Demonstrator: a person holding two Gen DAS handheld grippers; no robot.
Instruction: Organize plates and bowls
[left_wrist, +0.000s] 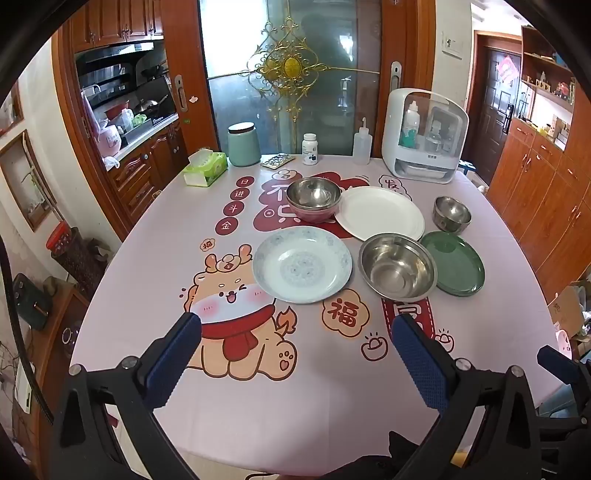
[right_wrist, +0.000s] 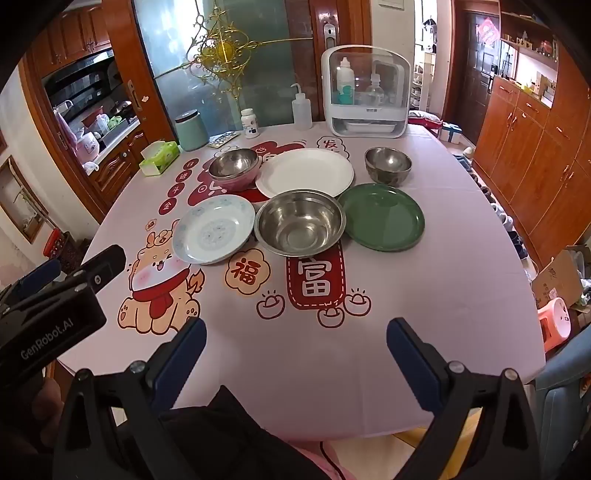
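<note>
The large steel bowl (right_wrist: 300, 222) is sitting mid-tabletop (right_wrist: 424, 314), touching the patterned plate (right_wrist: 213, 229) and green plate (right_wrist: 382, 217); the white plate (right_wrist: 304, 172) is lying behind it. You are holding your left gripper (left_wrist: 295, 350) and right gripper (right_wrist: 295, 354) with jaws wide apart, gripping nothing, over the near tabletop.

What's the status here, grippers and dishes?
Left gripper and right gripper open, empty. Steel bowl, green plate, white plate untouched. Nothing blocking.
</note>
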